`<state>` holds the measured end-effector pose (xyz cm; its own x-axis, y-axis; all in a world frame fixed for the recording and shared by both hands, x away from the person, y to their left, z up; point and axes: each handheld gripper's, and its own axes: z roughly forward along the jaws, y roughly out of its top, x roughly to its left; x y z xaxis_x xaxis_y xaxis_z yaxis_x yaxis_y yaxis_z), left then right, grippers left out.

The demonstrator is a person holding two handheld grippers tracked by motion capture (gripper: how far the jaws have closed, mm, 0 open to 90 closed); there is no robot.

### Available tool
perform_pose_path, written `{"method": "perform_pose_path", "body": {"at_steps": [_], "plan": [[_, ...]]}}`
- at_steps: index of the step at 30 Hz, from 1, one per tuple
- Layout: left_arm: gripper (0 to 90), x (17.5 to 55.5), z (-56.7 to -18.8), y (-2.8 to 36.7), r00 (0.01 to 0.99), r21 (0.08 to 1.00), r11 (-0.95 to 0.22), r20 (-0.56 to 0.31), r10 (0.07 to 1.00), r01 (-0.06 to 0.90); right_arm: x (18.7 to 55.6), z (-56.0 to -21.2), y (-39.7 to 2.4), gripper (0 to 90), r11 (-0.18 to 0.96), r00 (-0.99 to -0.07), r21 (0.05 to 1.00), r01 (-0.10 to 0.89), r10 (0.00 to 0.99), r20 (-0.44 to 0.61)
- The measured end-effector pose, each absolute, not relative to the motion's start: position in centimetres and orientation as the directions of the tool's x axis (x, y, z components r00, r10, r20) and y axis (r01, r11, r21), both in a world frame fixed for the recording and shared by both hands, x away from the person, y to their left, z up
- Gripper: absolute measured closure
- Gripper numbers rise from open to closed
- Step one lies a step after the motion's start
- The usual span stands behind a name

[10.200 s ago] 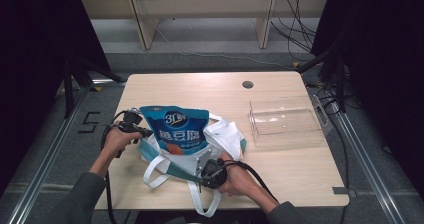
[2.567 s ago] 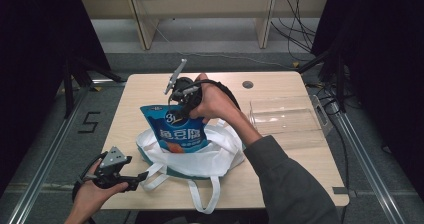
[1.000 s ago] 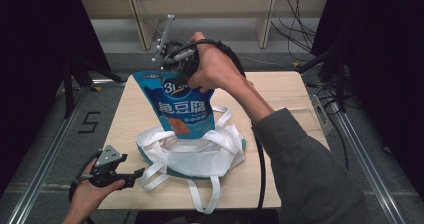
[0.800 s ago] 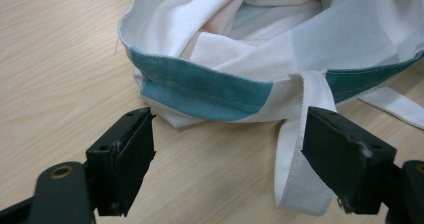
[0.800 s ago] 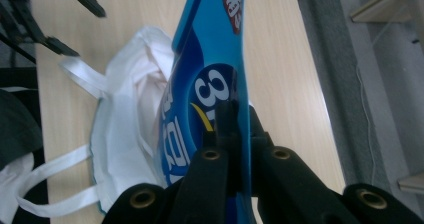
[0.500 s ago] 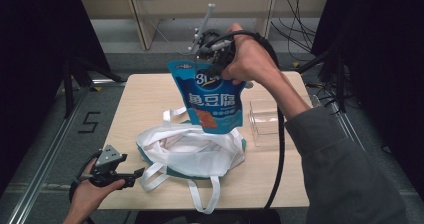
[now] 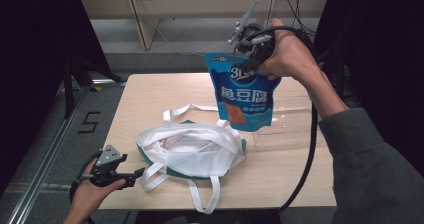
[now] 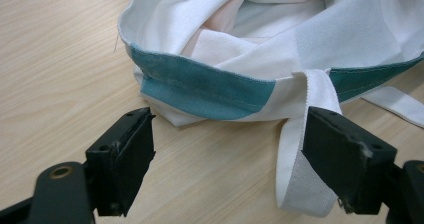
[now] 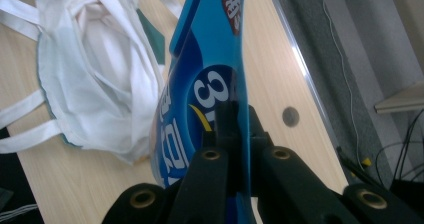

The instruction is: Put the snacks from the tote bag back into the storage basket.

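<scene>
right gripper (image 7: pixel 248 64): clamped on blue pouch (image 7: pixel 245 96) at its top edge, hanging above table's (image 7: pixel 150 94) far right | pouch: light, floppy, slick; hold by flat top seal | left gripper (image 7: pixel 132 174): open, near bag (image 7: pixel 192 149)

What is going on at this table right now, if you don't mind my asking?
A person is working with a claw in each hand. The right claw is shut on the top edge of a blue snack pouch, which hangs in the air between the white tote bag and a clear plastic box. The left claw rests open beside the tote, close to one of its straps.
</scene>
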<state>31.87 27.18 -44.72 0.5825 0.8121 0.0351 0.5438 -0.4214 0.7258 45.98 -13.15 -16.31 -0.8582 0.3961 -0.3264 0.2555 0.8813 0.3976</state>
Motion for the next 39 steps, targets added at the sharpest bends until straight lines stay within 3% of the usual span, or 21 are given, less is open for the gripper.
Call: {"method": "perform_pose_path", "body": {"at_steps": [4, 5, 9, 17, 39], "plan": [[19.8, 32.0, -44.8, 27.3, 0.587, 0.724, -0.426, 0.036, 0.809, 0.542, 46.2, -16.3, -15.0, 90.0, 0.876, -0.848, 0.395, 0.277, 0.416, -0.329], [19.8, 31.9, -45.0, 26.9, 0.553, 0.753, -0.363, -0.002, 0.833, 0.549, 46.3, -16.3, -15.5, 90.0, 0.872, -0.843, 0.395, 0.289, 0.427, -0.328], [19.8, 32.0, -44.8, 27.3, 0.578, 0.723, -0.423, 0.040, 0.815, 0.546, 46.6, -16.5, -17.2, 90.0, 0.856, -0.819, 0.401, 0.326, 0.468, -0.333], [19.8, 32.1, -45.2, 27.1, 0.562, 0.744, -0.382, 0.010, 0.827, 0.548, 47.3, -17.2, -19.8, 90.0, 0.830, -0.789, 0.393, 0.397, 0.527, -0.316], [19.9, 32.1, -45.4, 26.8, 0.551, 0.754, -0.356, -0.010, 0.834, 0.552, 49.8, -19.7, -23.2, 90.0, 0.795, -0.765, 0.411, 0.447, 0.578, -0.286]]}}
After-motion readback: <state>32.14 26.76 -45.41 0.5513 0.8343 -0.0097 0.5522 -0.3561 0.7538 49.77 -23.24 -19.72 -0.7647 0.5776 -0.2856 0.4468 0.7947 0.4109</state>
